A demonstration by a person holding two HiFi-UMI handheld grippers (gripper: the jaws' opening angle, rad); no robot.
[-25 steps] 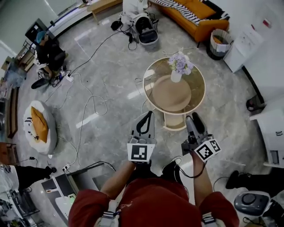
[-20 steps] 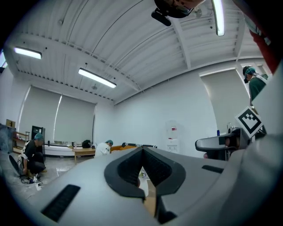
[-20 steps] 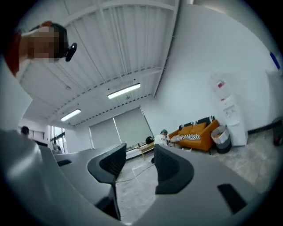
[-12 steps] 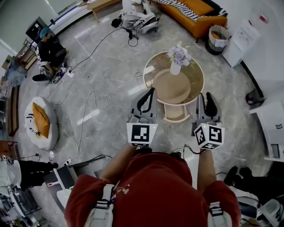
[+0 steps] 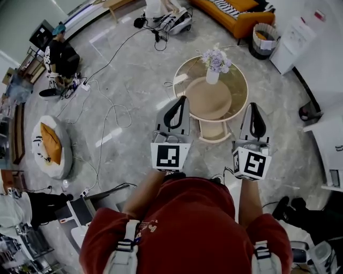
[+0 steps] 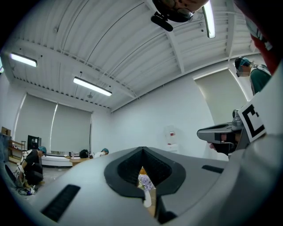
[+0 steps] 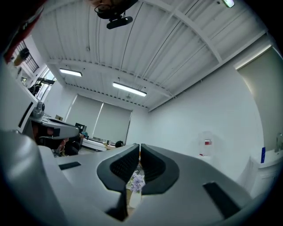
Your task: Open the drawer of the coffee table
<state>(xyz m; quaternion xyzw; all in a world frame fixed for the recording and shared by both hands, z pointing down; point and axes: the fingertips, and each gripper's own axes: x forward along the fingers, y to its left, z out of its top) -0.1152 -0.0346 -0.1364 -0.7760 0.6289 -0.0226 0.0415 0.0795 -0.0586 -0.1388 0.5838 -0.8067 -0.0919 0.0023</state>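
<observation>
Drawer (image 5: 213, 130): pale box with a tan inside, at the near edge of the table (image 5: 247, 94), jutting past the round rim toward the person; looks pulled out. Nothing rests on it or touches it

Table: round, clear top with cream rim, tan round shelf beneath. A white vase (image 5: 213, 77) of lilac flowers stands on the top at the far side, well apart from the drawer

Left gripper (image 5: 183, 101): held over the floor just left of the drawer, pointing toward the table, apart from both. Tips meet; only the hollow behind them is open, and through it the left gripper view shows the vase far off. Nothing held

Right gripper (image 5: 253, 107): just right of the drawer, by the table's near right rim, not touching. Jaws closing to a hairline slit, nothing pinched; the vase shows beyond in the right gripper view

Drawer front faces bare grey marble floor (image 5: 134, 80) between the grippers; nothing lies in its path there

Round about: white cables (image 5: 104, 120) loop across the floor at left; white pouf (image 5: 51, 151) with an orange cushion further left; seated person (image 5: 58, 52) at far left; orange sofa (image 5: 238, 16) and a bin (image 5: 263, 38) beyond the table; white cabinet (image 5: 328, 155) at right
</observation>
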